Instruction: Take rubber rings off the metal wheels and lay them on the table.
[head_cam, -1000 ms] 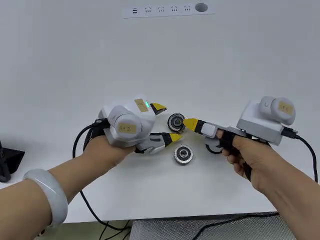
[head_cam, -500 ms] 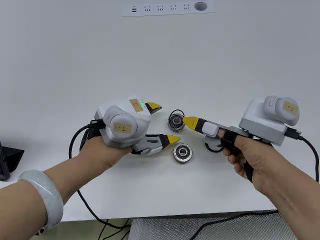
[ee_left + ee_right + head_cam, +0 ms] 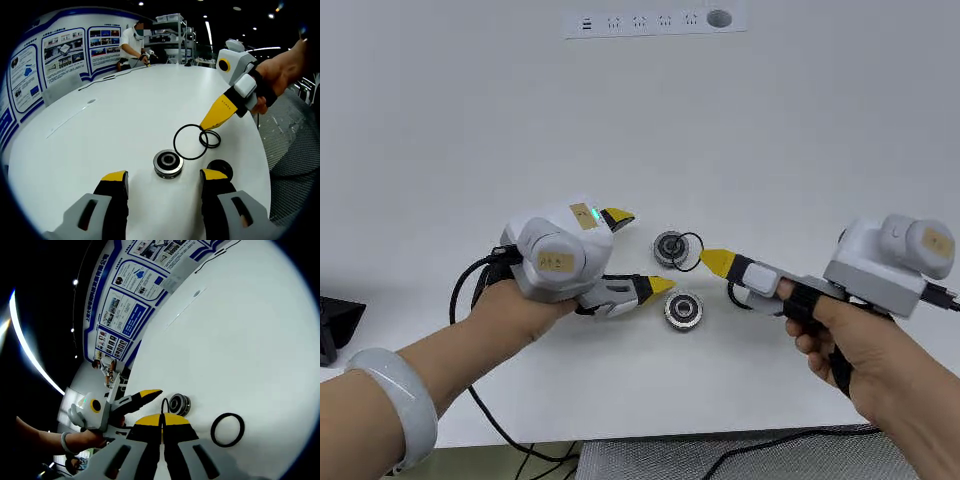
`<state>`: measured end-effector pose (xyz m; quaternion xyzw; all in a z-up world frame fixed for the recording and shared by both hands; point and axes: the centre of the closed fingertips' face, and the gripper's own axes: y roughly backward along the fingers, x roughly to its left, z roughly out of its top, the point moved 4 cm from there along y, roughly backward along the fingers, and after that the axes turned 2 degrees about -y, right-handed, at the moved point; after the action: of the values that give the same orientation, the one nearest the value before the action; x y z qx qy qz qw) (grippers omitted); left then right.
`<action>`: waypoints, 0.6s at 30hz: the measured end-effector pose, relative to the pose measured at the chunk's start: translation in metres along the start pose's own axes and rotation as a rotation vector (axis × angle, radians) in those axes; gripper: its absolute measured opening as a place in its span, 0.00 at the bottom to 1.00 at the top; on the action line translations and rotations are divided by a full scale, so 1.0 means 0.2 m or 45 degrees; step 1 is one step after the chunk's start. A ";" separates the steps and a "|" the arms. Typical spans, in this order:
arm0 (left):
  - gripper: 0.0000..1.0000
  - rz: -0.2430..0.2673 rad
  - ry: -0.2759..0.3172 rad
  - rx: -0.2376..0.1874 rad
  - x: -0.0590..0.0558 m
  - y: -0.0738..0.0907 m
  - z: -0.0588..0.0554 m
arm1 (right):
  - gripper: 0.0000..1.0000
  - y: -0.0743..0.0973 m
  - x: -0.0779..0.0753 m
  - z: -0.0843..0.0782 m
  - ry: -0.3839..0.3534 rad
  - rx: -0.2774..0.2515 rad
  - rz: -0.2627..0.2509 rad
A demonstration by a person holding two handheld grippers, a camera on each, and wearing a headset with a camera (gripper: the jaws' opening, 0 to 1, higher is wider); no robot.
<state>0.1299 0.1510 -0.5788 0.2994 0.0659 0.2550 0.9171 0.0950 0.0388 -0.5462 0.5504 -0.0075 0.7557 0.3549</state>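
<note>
The right gripper (image 3: 712, 260) pinches a rubber ring (image 3: 175, 144), seemingly free of the wheel (image 3: 168, 164) ahead of the left gripper (image 3: 642, 250), whose jaws gape wide; it next needs laying on the table (image 3: 620, 120).

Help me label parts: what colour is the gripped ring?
The ring is black; left gripper view shows it best.

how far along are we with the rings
One rubber ring already lies on the table. The right tongs are shut on a second ring, held just off the far wheel. The near wheel seems still ringed; the left tongs are open.
</note>
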 end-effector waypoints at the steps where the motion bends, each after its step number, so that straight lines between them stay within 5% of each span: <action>1: 0.59 0.002 -0.001 0.001 0.00 0.00 0.00 | 0.02 0.01 -0.01 0.00 -0.002 -0.001 -0.003; 18: 0.60 0.001 0.005 0.019 -0.01 0.02 -0.02 | 0.02 0.20 -0.18 -0.02 -0.077 -0.052 -0.118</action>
<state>0.1247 0.1552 -0.5792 0.3056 0.0694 0.2553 0.9146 0.0744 -0.0083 -0.5633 0.5654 -0.0079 0.7212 0.4001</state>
